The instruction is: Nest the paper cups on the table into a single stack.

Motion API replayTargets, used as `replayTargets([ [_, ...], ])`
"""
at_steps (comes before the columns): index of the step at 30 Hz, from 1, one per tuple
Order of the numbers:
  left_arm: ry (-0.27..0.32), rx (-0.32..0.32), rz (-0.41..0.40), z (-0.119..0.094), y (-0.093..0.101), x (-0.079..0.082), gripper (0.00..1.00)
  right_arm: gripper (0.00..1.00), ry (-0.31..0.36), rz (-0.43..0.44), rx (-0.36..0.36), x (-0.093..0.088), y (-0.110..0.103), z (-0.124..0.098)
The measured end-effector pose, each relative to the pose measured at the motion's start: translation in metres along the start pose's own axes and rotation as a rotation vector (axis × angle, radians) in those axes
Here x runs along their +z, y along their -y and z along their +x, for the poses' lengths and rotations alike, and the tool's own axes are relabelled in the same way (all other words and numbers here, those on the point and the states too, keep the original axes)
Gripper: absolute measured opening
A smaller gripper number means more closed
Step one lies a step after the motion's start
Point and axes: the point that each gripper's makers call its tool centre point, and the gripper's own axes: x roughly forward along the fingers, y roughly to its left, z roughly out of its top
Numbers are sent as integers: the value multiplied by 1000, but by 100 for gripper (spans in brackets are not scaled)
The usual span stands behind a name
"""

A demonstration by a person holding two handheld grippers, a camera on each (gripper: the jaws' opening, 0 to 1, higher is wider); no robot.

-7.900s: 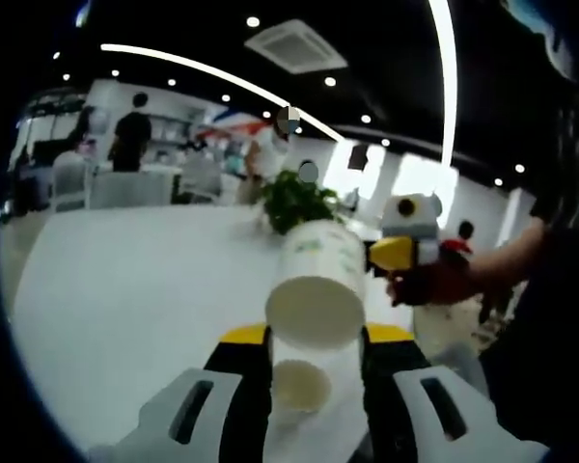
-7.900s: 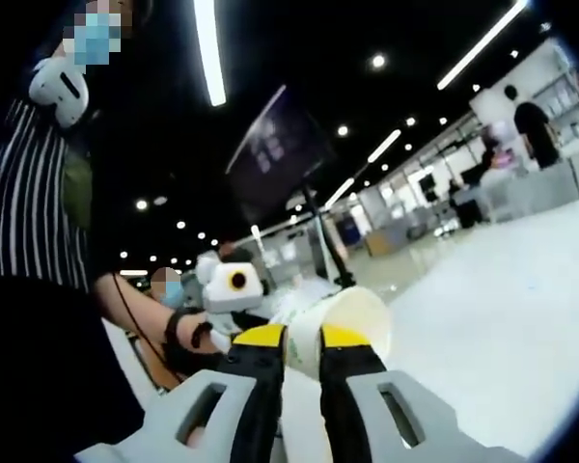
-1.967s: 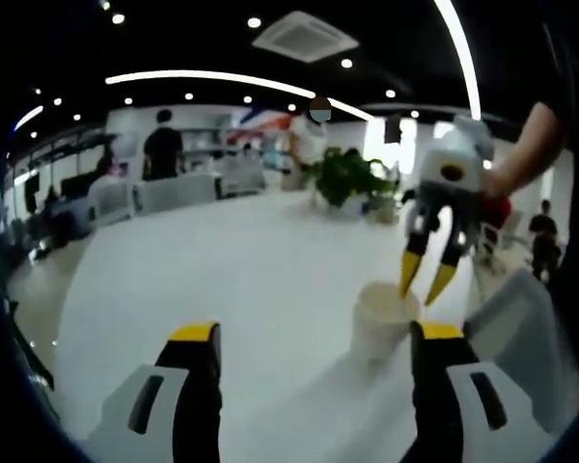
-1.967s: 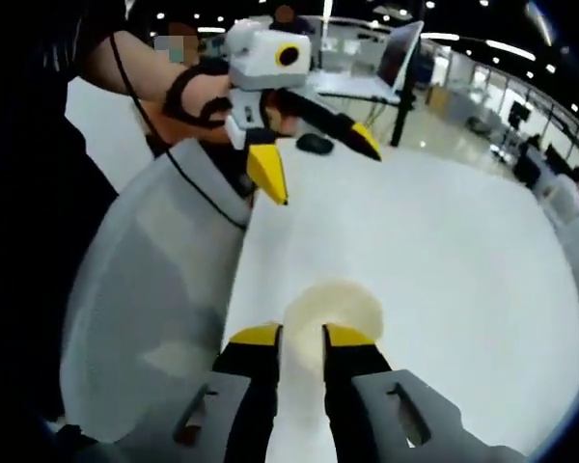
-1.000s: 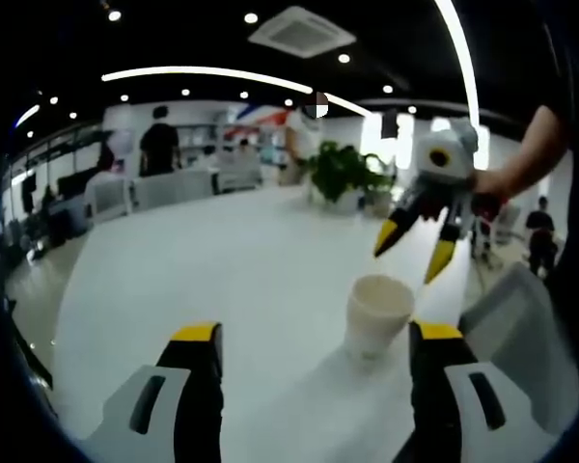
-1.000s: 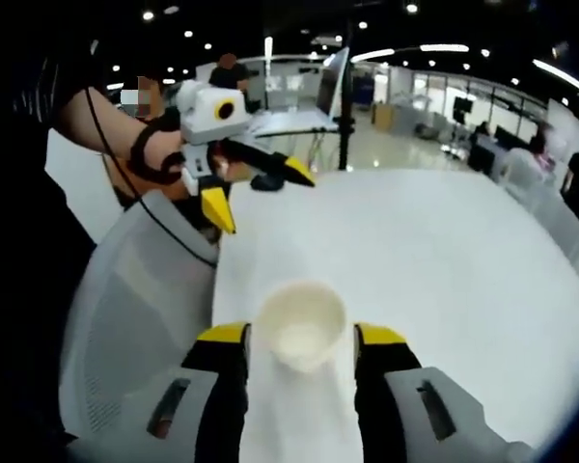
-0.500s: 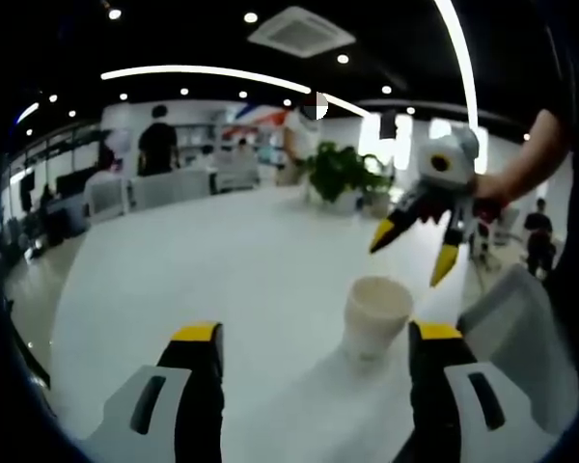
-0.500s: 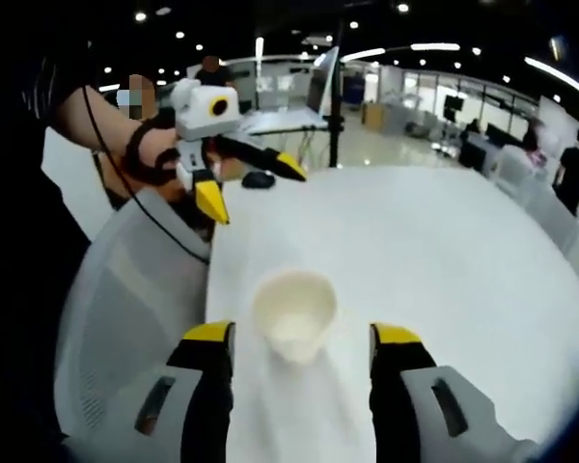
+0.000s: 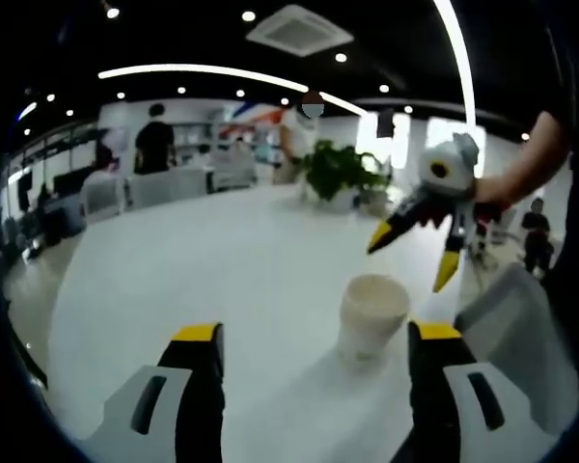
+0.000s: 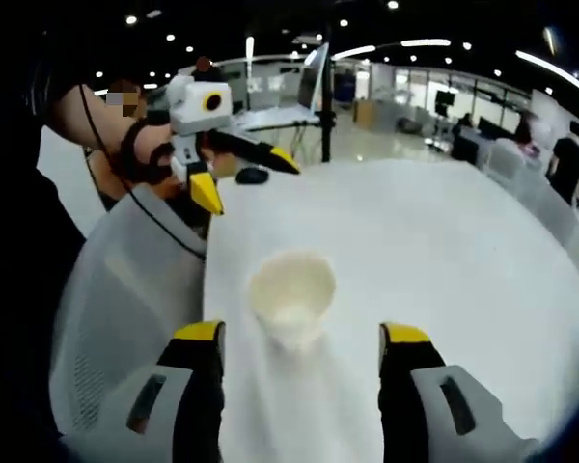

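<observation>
My left gripper (image 9: 314,338) was spread wide, its two yellow-tipped jaws rising from the bottom of the left gripper view with nothing between them but bare desk (image 9: 203,280). The stack of paper cups (image 9: 370,316) stood upright on that white desk, just inside my right-hand jaw and not touching it (I could not tell how many cups were nested in it). Beyond the stack my right gripper (image 9: 410,256) hung in the air above and behind the cups, its yellow-tipped jaws parted and pointing down, clear of the rim. A potted plant (image 9: 338,174) sat at the far edge of the desk, and a grey chair back (image 9: 511,338) showed at the right, close to the desk edge.

In the right gripper view, my right gripper (image 10: 301,338) was likewise spread, the jaws well apart and holding nothing. The stack of cups (image 10: 291,294) stood on the desk (image 10: 444,251) between and a little ahead of them, mouth open toward the camera, touching neither jaw. My left gripper (image 10: 241,174) hovered farther off at the upper left, jaws apart, above the desk edge. A dark computer mouse (image 10: 253,176) lay on the desk near it, and the grey chair back (image 10: 125,289) sat along the left.
</observation>
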Motion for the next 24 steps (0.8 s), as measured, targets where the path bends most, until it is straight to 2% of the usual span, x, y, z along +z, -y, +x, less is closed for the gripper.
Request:
replayTargets([
  [4,-4,-28,-30,4,4,-6,76,61,-7,13,2,-8,-4,3],
  [8,-42,-56,-9,6,10,-15,75,61,11,40,-10,-7,-6,6],
  [24,-80,-116,31,18,23,-25,73,57,27,74,-22,-17,-12,15],
])
